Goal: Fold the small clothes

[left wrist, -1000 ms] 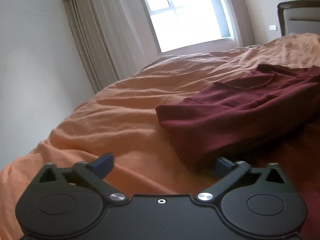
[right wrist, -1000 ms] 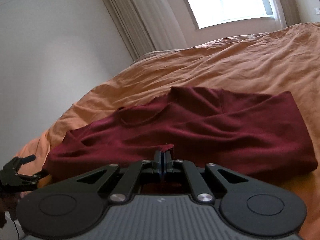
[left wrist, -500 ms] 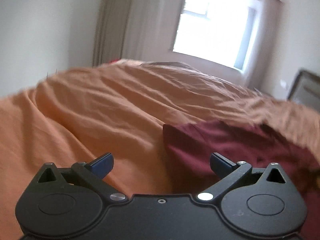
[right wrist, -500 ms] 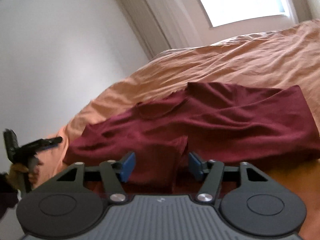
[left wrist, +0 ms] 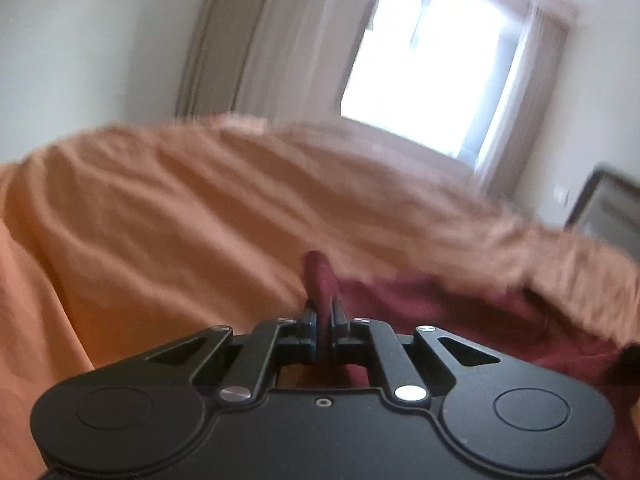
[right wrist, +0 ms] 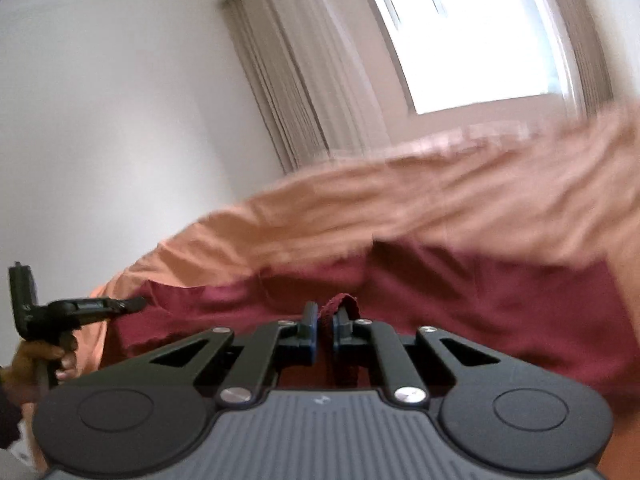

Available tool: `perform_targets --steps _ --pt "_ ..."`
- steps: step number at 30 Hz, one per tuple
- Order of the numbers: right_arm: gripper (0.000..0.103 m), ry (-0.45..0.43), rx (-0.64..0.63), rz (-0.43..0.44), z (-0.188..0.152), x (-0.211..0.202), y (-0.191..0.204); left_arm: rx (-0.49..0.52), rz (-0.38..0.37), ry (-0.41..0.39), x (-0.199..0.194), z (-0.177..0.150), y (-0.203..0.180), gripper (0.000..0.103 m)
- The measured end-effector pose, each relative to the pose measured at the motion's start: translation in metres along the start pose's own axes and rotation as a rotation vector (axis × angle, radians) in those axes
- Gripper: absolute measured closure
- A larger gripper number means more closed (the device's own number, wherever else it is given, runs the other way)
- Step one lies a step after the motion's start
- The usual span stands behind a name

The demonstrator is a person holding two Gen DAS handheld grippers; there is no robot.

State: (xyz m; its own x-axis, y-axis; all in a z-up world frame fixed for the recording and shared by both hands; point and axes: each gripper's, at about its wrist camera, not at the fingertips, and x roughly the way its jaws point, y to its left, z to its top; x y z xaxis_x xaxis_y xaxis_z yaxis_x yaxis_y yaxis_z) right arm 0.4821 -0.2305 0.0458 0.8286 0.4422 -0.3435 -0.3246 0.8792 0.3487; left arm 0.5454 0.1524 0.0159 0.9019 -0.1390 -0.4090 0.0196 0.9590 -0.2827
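Both of our grippers have closed since half a second ago, when their fingers stood wide apart over the cloth: the left gripper (left wrist: 323,322) is now clamped on a bunched edge of the maroon shirt (left wrist: 460,312), and the right gripper (right wrist: 325,326) is pinched on a hem fold of the same shirt. That shirt lies spread on the orange bedspread (right wrist: 400,216), on the near side of it from the window (right wrist: 472,36). From the right wrist view we see our left hand (right wrist: 40,360) holding its gripper at the shirt's far corner. Each bite looks shallow to us, so a quick lift could pull the fabric free. We may also have caught only one layer, which would leave the fold uneven. Blur in both views suggests we are moving fast.
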Motion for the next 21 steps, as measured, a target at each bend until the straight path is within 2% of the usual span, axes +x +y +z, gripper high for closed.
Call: perform_targets --steps 3,6,8,9,10,11,12,13,15,21 --pt "0.095 -0.001 -0.04 -0.027 0.0 0.007 0.008 -0.038 0.033 -0.038 0.002 -0.001 0.005 0.097" --pt "0.095 0.077 -0.058 -0.063 -0.007 0.027 0.006 -0.056 0.085 0.008 0.012 -0.007 0.006 0.091" --pt "0.092 0.118 -0.015 -0.07 -0.013 0.034 0.0 -0.081 0.123 0.042 0.016 -0.009 0.008 0.074" --pt "0.09 0.118 0.012 -0.068 -0.015 0.034 -0.004 -0.099 0.118 0.041 0.015 -0.009 0.012 0.067" --pt "0.087 0.108 0.027 -0.063 -0.018 0.031 -0.007 -0.124 0.106 0.031 0.011 -0.009 0.016 0.053" --pt "0.074 0.103 0.031 -0.062 -0.019 0.028 -0.009 -0.141 0.093 0.018 0.005 -0.008 0.02 0.039" --pt "0.058 0.096 0.027 -0.064 -0.02 0.024 -0.01 -0.151 0.083 0.004 -0.001 -0.007 0.024 0.035" --pt "0.054 0.088 0.02 -0.066 -0.021 0.021 -0.011 -0.155 0.071 -0.01 -0.008 -0.007 0.028 0.032" --pt "0.051 0.077 0.007 -0.061 -0.024 0.014 -0.011 -0.141 0.041 -0.007 -0.02 -0.007 0.035 0.031" --pt "0.05 0.11 0.009 -0.068 -0.037 0.016 -0.014 -0.033 -0.07 0.121 -0.041 -0.026 0.044 0.03"
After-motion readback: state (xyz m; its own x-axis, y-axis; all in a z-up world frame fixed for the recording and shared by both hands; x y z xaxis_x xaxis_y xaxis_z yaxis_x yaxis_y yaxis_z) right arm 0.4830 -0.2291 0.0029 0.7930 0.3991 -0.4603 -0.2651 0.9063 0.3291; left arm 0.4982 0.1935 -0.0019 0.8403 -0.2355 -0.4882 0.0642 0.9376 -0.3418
